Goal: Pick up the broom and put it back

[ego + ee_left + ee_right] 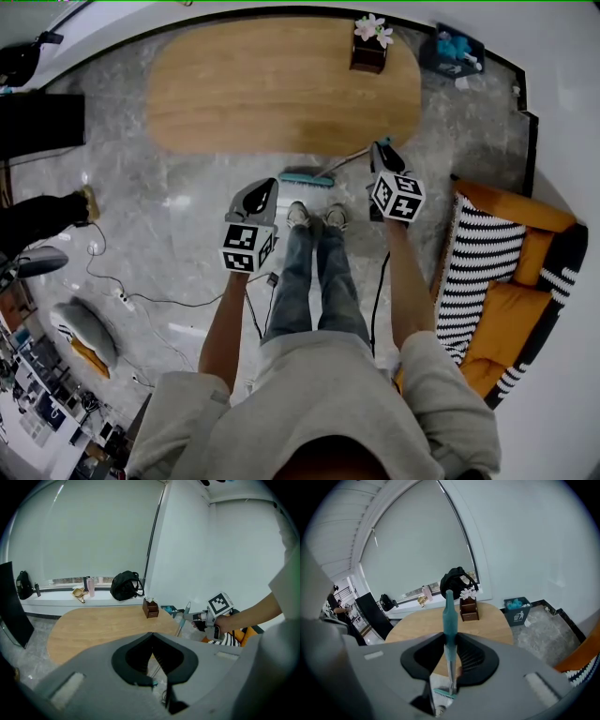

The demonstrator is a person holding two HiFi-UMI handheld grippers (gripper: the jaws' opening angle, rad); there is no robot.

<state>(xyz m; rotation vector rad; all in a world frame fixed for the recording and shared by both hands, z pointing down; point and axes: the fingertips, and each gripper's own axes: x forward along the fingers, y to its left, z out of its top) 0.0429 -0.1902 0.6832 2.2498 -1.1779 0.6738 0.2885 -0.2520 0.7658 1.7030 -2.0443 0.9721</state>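
Broom (307, 178) handle is sitting pinched in the right gripper's (380, 150) jaws, its long axis slanting down-left to the head on the floor (187, 225), while the left gripper (265, 187) is hovering nearby, jaws together, empty.

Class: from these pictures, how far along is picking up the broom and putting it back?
Done: the right gripper is clamped on the broom by its handle. In hand: the pick-up, since its brush end looks to rest on the floor. Left: lifting it and putting it back. The left gripper is shut, empty.
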